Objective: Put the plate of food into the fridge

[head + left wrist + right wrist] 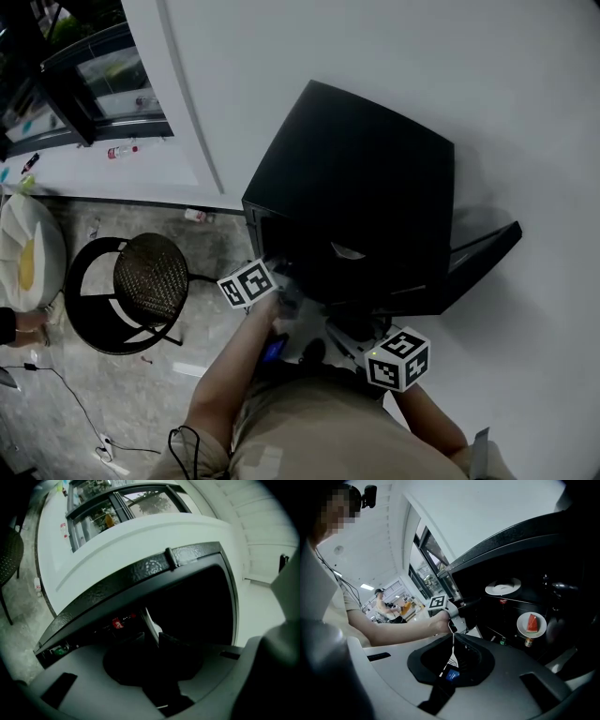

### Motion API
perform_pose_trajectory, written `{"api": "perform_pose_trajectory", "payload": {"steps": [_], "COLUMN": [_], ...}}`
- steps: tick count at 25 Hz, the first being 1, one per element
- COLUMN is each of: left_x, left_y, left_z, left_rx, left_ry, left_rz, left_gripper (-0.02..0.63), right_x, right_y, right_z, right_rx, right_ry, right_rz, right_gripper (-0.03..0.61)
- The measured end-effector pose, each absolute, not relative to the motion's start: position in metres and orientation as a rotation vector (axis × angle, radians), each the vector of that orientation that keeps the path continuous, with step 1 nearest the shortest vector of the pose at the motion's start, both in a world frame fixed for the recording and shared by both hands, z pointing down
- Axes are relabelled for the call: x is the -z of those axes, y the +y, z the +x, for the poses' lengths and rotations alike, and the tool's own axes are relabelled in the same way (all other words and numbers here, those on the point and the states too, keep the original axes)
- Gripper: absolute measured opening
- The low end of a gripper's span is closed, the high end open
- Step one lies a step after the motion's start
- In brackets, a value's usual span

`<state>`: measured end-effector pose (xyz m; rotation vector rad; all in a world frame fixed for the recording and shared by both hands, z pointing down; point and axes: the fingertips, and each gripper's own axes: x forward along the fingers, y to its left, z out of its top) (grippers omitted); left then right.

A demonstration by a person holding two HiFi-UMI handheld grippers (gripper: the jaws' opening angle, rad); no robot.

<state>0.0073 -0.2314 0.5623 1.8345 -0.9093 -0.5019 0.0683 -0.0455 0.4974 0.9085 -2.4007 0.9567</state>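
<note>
The black mini fridge (pixel 356 178) stands against the white wall with its door (pixel 483 248) swung open to the right. Inside it, a white plate with a slice of watermelon (pixel 531 624) rests on a lower shelf, with nothing holding it. An empty white plate (pixel 503 588) lies on the shelf above. My left gripper (pixel 469 603) points level at the fridge's left front edge; its dark jaws (pixel 152 637) show a narrow gap with only a pale strip of the fridge behind. My right gripper (pixel 384 347) hangs low before the opening, its jaws lost in the dark.
A round black stool (pixel 141 281) stands left of the fridge on the stone floor. Cables (pixel 75 398) trail across the floor near my feet. A red can (pixel 117 624) and small jars (pixel 528 642) sit inside the fridge. A person (pixel 384 603) stands far off.
</note>
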Motion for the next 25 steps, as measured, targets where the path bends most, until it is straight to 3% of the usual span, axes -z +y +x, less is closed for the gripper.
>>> {"api": "perform_pose_trajectory", "payload": {"steps": [7, 12, 25], "left_x": [-0.567, -0.562, -0.546], "left_y": [-0.221, -0.206, -0.185], "left_z": [-0.010, -0.014, -0.042], "left_rx": [0.431, 0.330, 0.232], "left_ry": [-0.908, -0.857, -0.706], "left_rz": [1.888, 1.984, 2.220], "left_gripper": [0.076, 0.012, 0.008], "right_x": [-0.497, -0.494, -0.495], "right_y": [-0.049, -0.052, -0.057], "right_z": [0.055, 0.040, -0.016], "right_rx": [-0.956, -0.968, -0.929], "right_ry": [-2.423, -2.432, -2.449], "right_rz": [0.882, 0.858, 0.805], "right_gripper": [0.026, 0.026, 0.026]}}
